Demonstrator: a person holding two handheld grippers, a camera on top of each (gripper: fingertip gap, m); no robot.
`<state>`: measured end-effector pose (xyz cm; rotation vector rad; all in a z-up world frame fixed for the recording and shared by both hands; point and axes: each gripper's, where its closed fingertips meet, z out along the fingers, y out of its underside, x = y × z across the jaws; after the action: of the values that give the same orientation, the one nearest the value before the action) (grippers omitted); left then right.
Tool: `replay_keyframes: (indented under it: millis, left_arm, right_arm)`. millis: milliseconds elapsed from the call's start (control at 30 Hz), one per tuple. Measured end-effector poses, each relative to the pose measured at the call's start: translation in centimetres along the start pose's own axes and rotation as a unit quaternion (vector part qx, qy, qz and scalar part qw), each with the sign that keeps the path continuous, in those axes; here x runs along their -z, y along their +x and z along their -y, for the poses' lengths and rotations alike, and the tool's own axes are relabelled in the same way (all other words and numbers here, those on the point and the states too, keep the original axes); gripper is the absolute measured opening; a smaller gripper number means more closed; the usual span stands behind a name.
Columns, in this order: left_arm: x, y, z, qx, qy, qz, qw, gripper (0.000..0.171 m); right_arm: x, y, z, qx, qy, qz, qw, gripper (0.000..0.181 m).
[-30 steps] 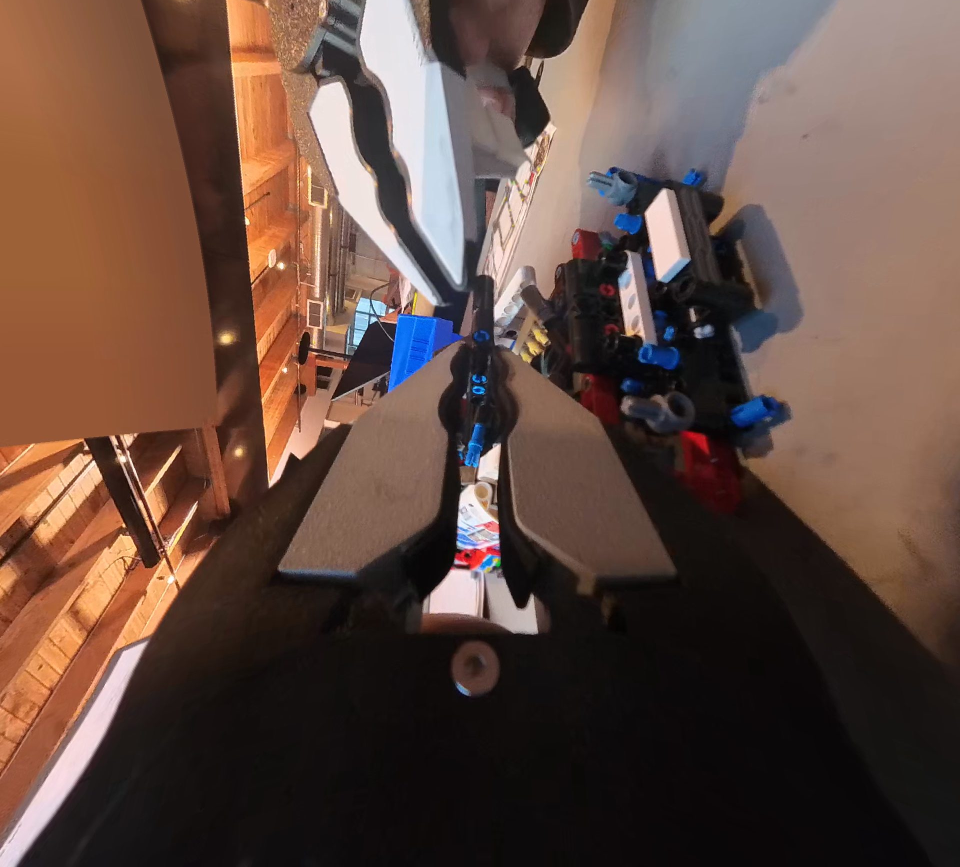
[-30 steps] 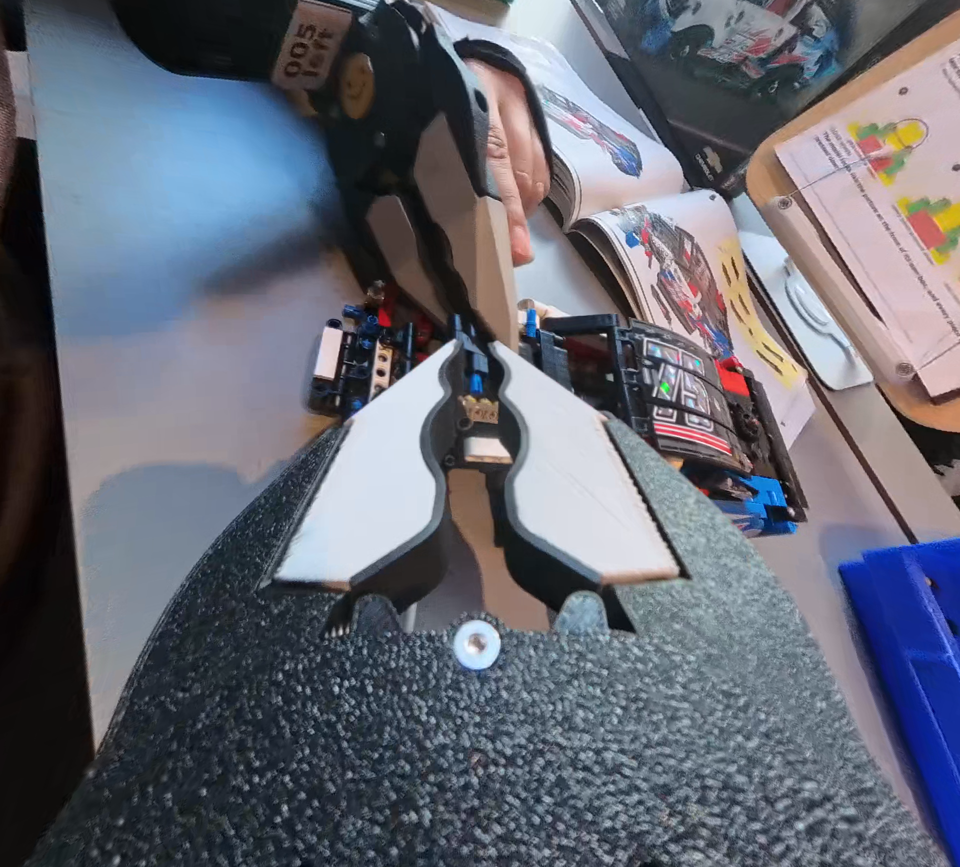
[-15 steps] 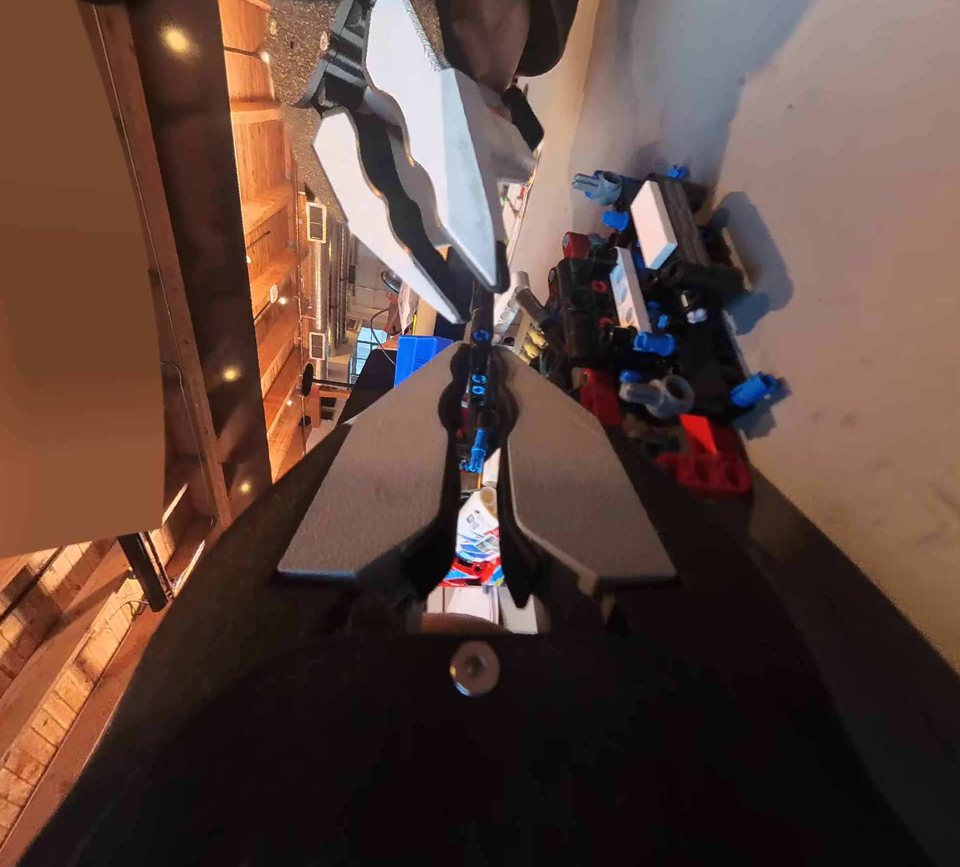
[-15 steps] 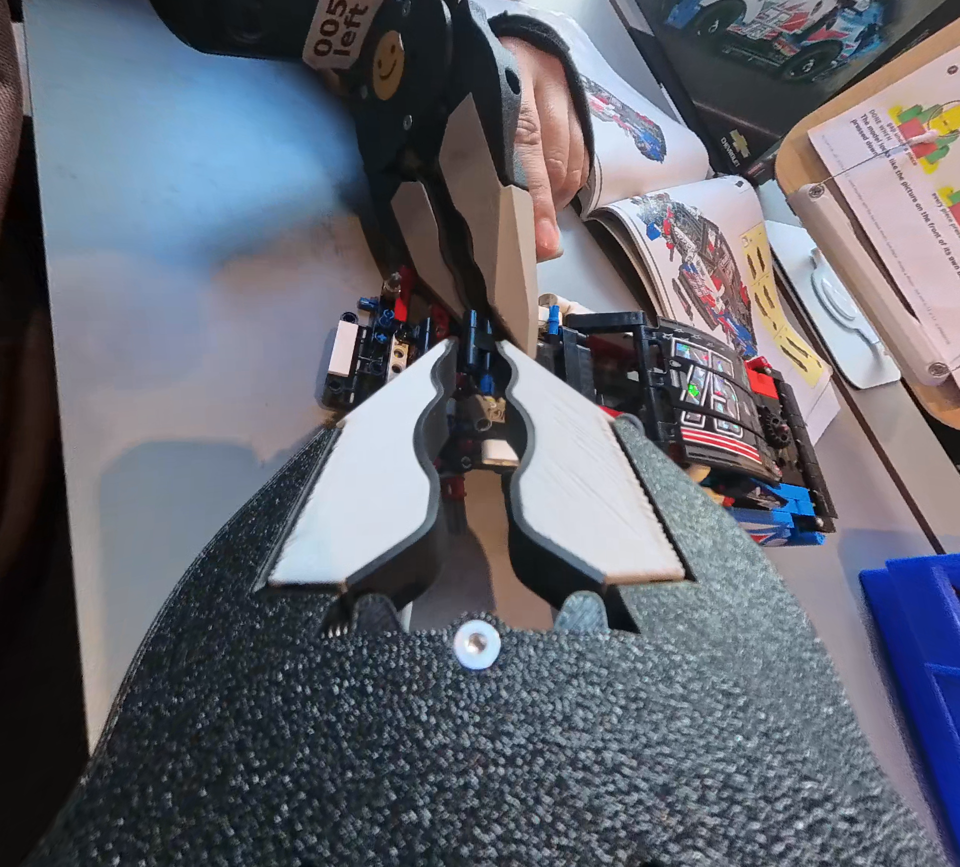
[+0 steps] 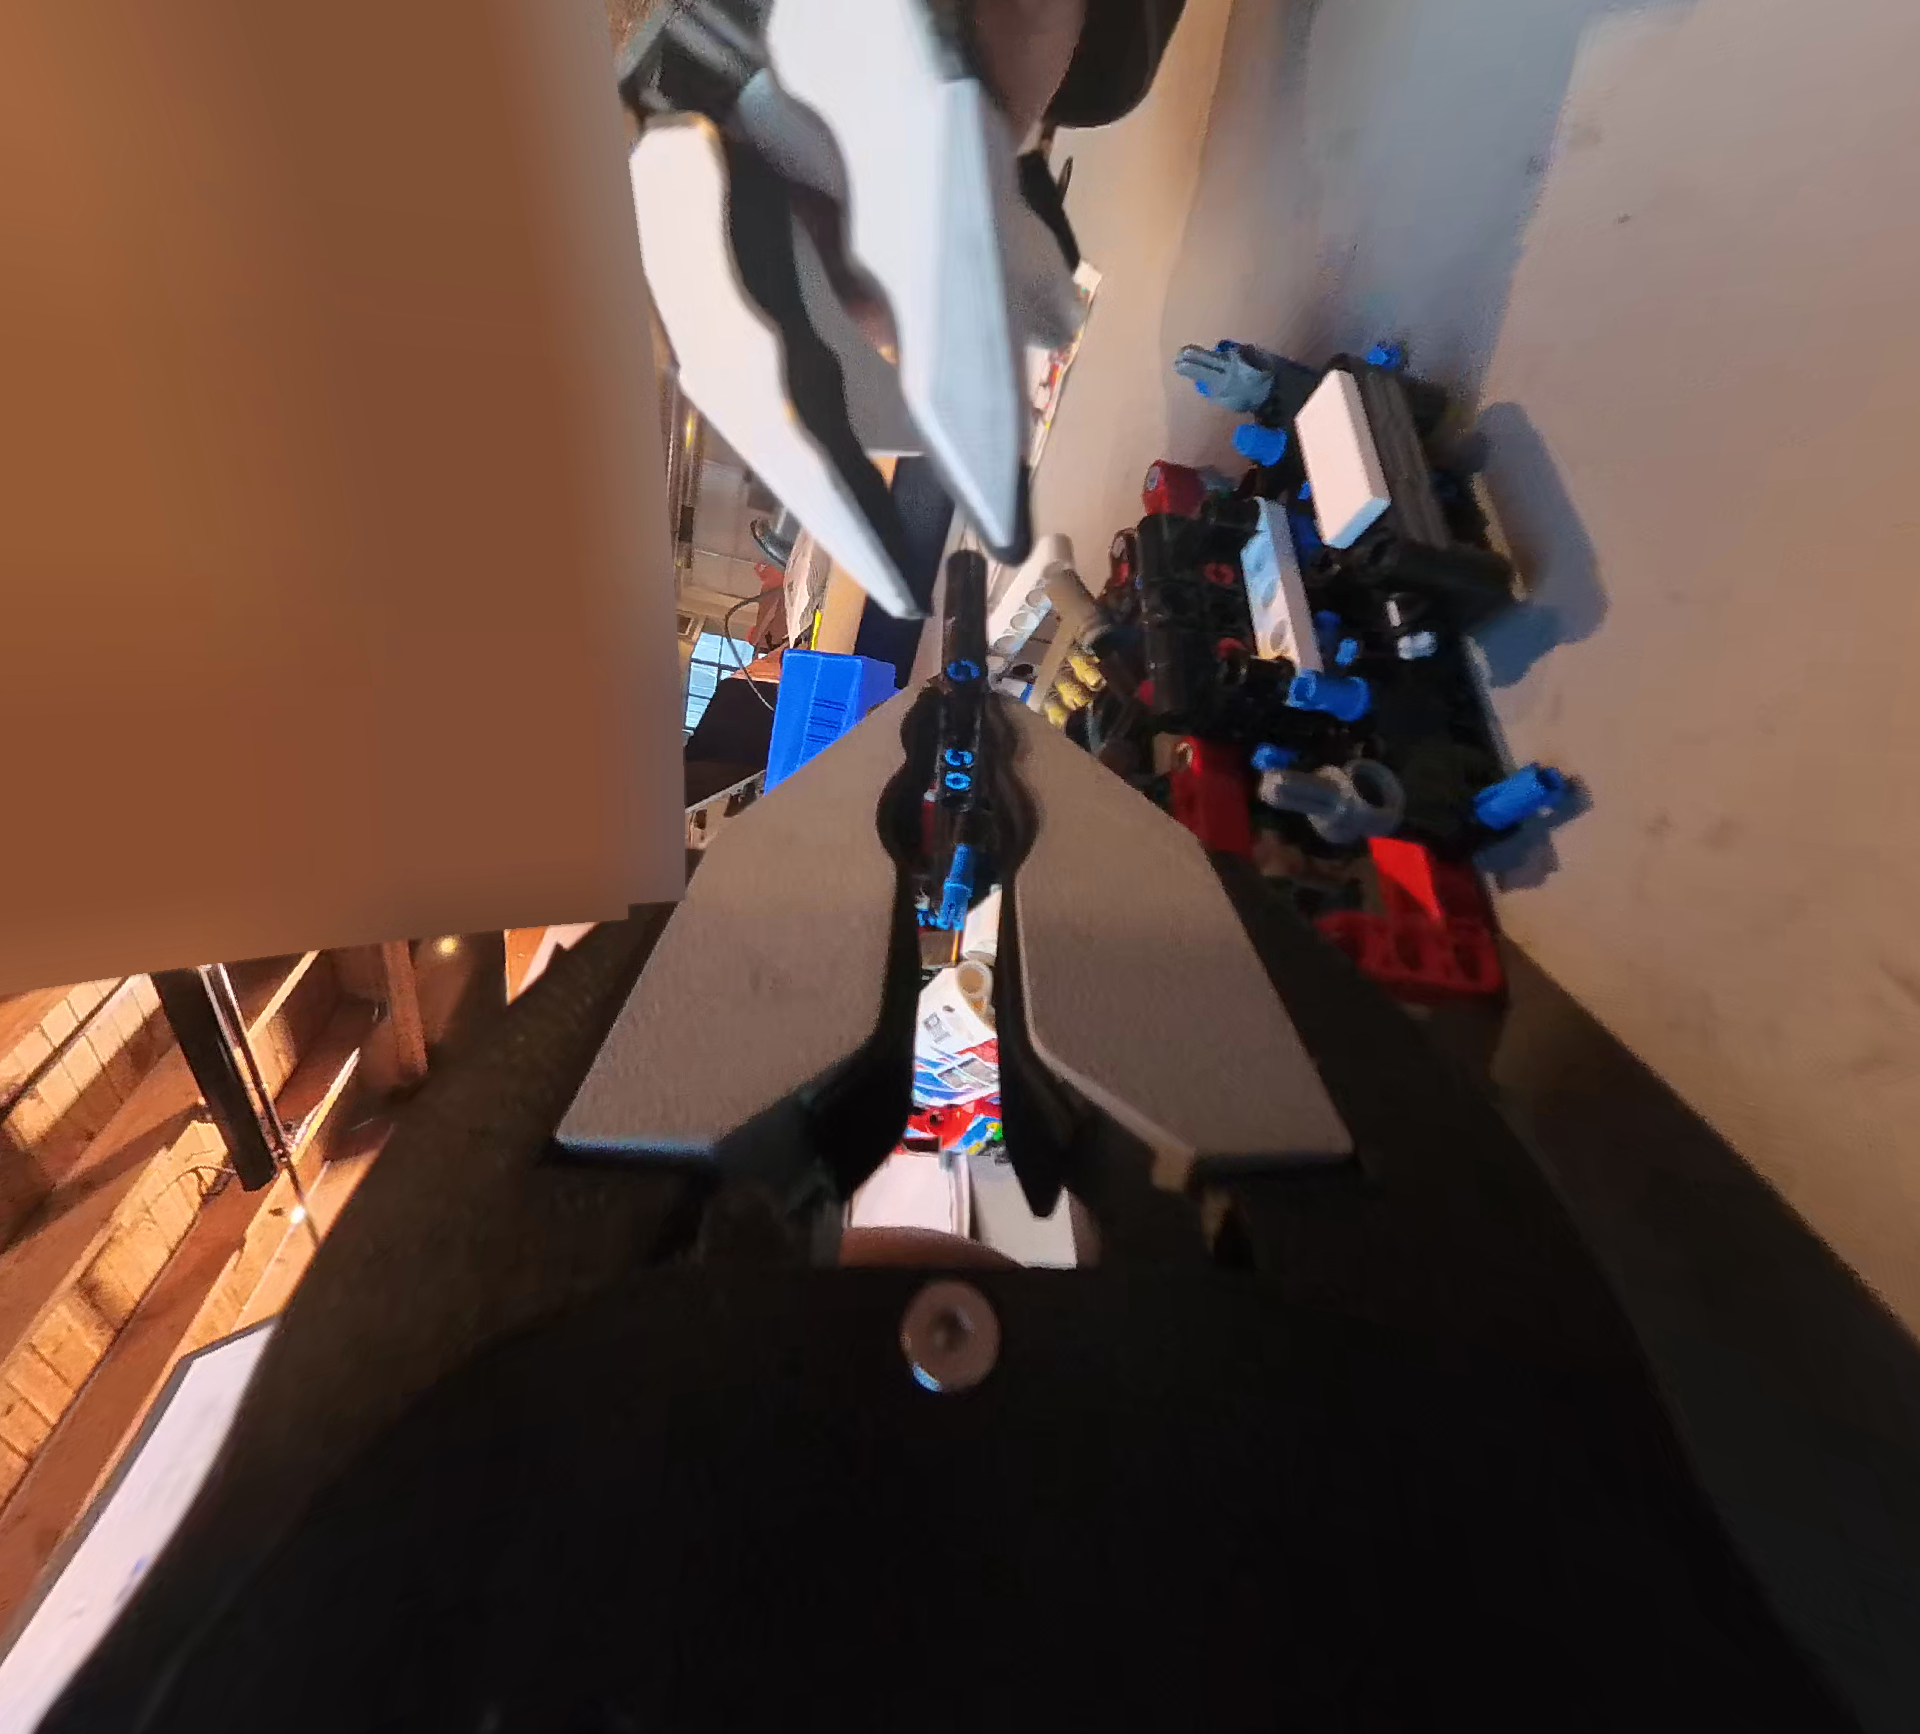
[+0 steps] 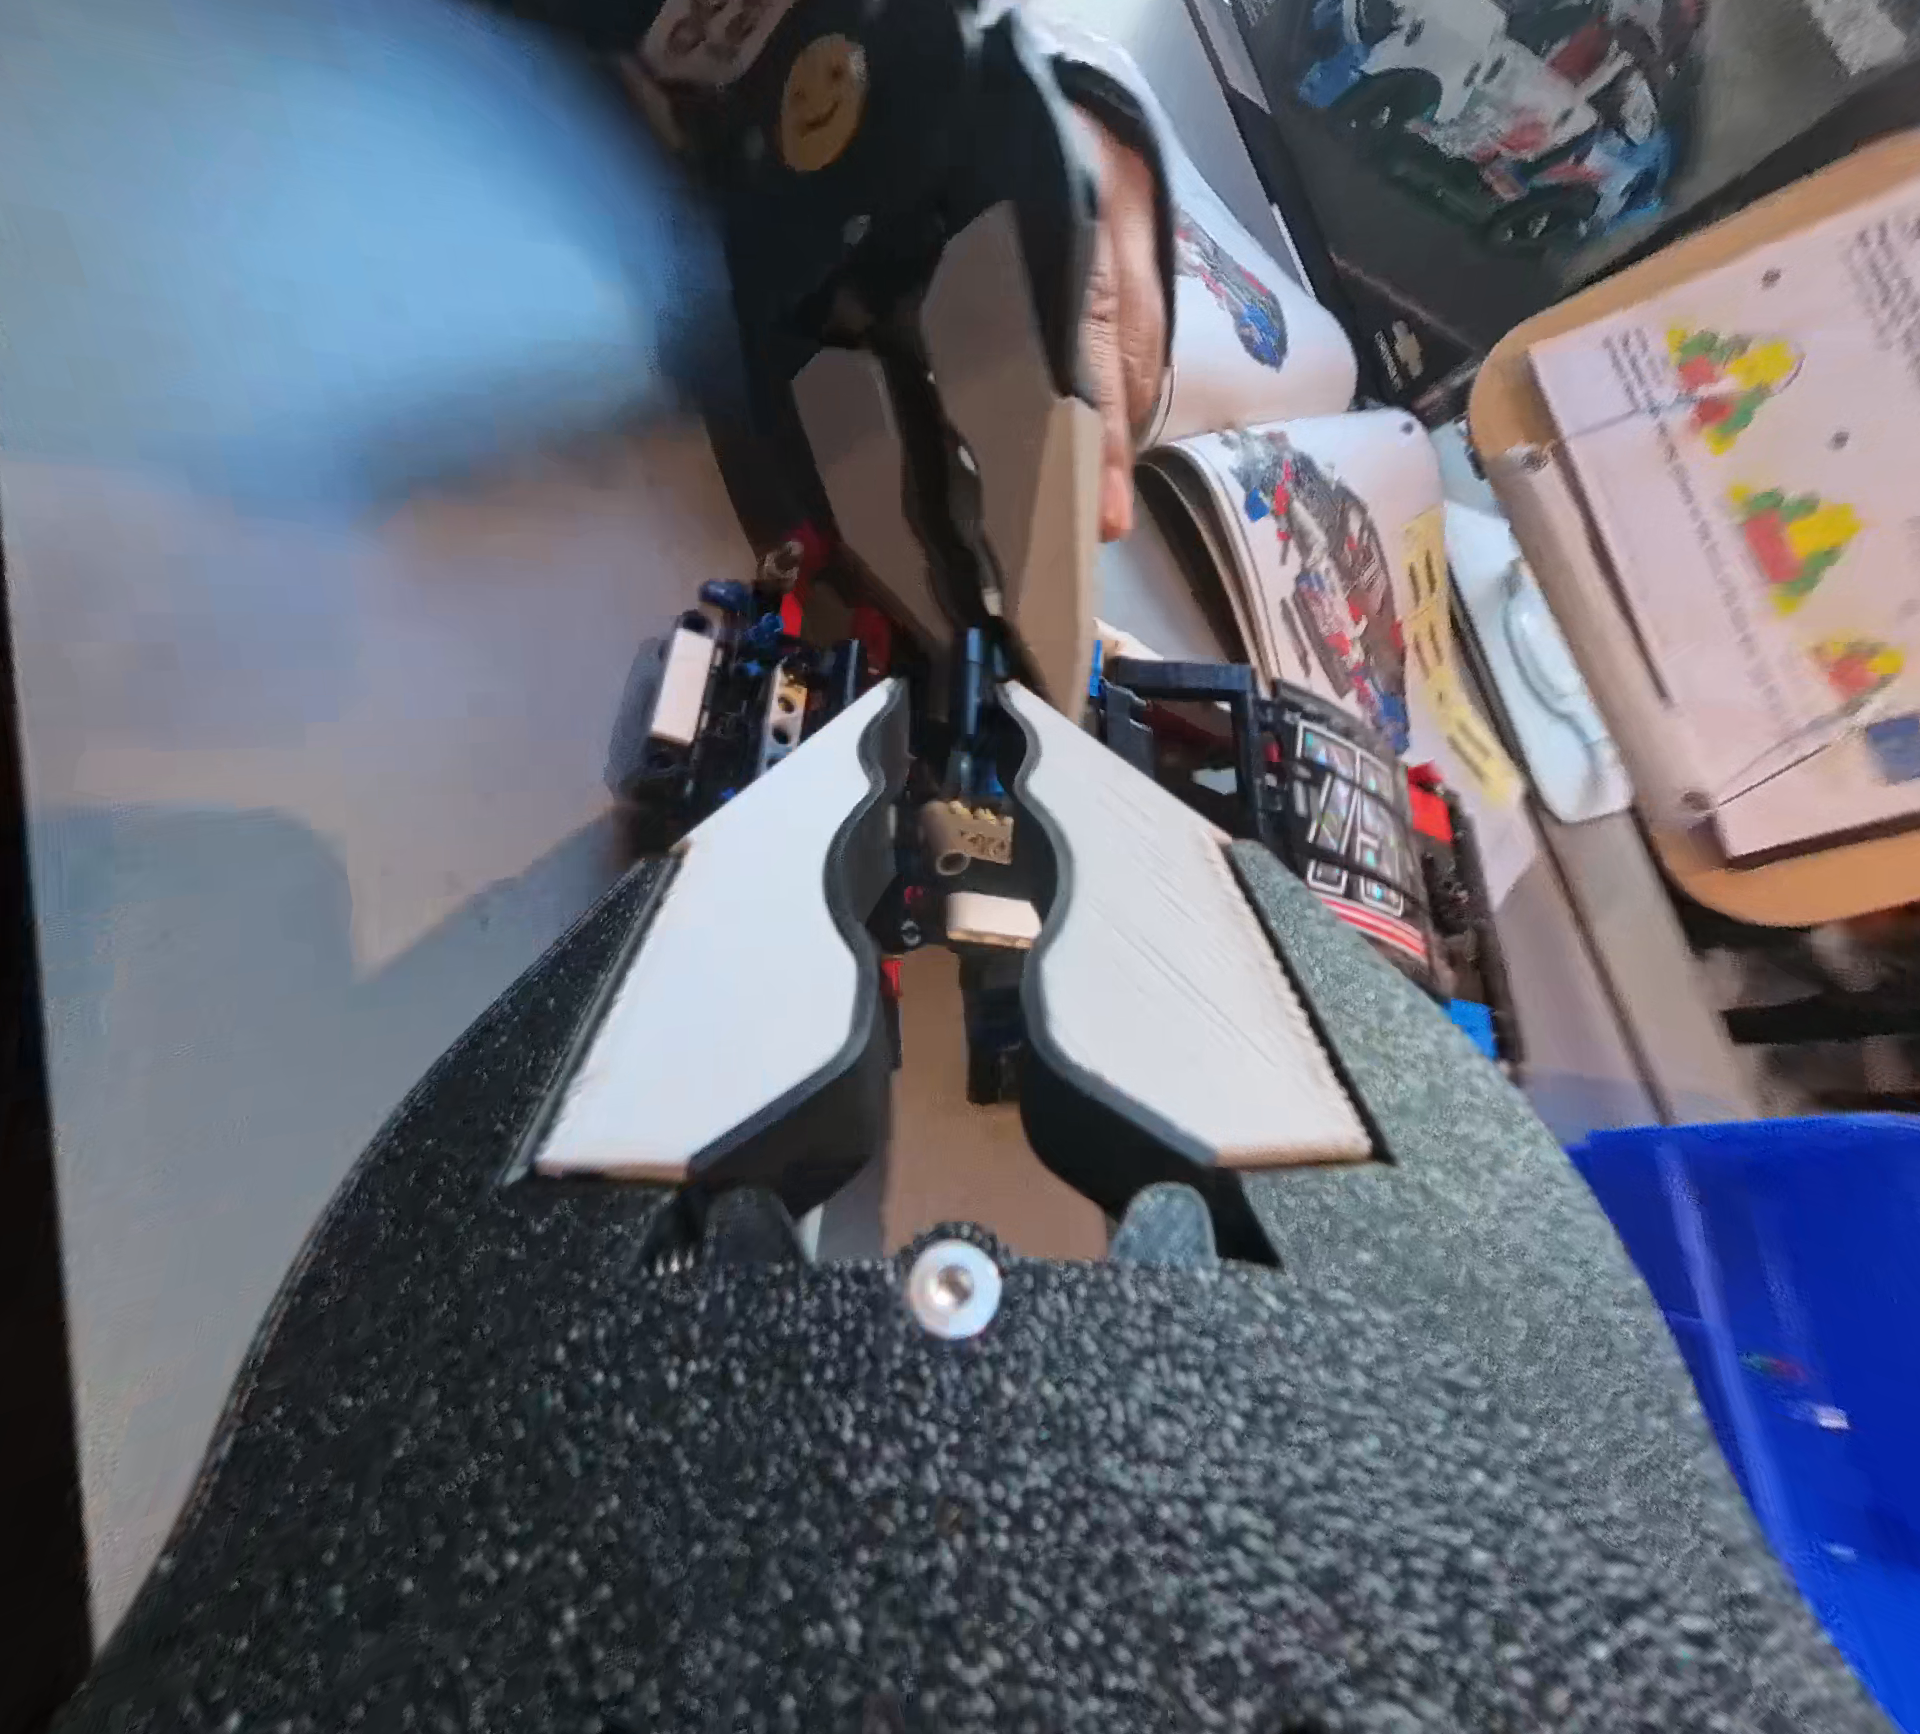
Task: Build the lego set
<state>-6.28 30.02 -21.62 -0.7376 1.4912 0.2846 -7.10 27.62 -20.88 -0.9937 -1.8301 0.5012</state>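
Left wrist view, both jaws clamped on black beam (image 5: 961, 708), car assy (image 5: 1340, 645) beside.

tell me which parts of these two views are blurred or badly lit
Left wrist view: the right gripper up top is motion-smeared, the left gripper body is in deep shadow, and the loose assembly casts hard shadows. Right wrist view: everything at the edges smears, worst on the set box.
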Motion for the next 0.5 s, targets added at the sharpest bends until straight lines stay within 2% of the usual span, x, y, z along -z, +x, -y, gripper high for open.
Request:
replay_keyframes:
  millis: [67, 133, 267, 400, 500]
  left_arm:
    - [0.1, 0.1, 0.0, 0.007, 0.000, -0.004, 1.000, 0.004]
    - [0.1, 0.1, 0.0, 0.011, -0.002, -0.005, 1.000, 0.004]
    - [0.3, -0.2, -0.1, 0.038, -0.016, 0.000, 0.999, 0.005]
    - [1.5, -0.7, 0.7, 0.118, 0.003, -0.030, 0.993, 0.023]
    - [1.8, -1.4, 1.0, 0.146, -0.002, -0.037, 0.989, 0.024]
  right_arm:
    - [-0.4, -0.2, -0.1, 0.046, -0.018, -0.024, 0.999, 0.019]
    - [-0.5, 0.3, 0.0, 0.083, -0.031, -0.059, 0.994, 0.008]
    - [-0.3, 0.8, 0.3, 0.129, -0.049, -0.104, 0.985, 0.007]
    - [0.2, 1.2, 0.1, 0.087, -0.047, -0.112, 0.989, 0.007]
    - [0.4, 1.2, 0.3, 0.062, -0.036, -0.113, 0.991, 0.007]
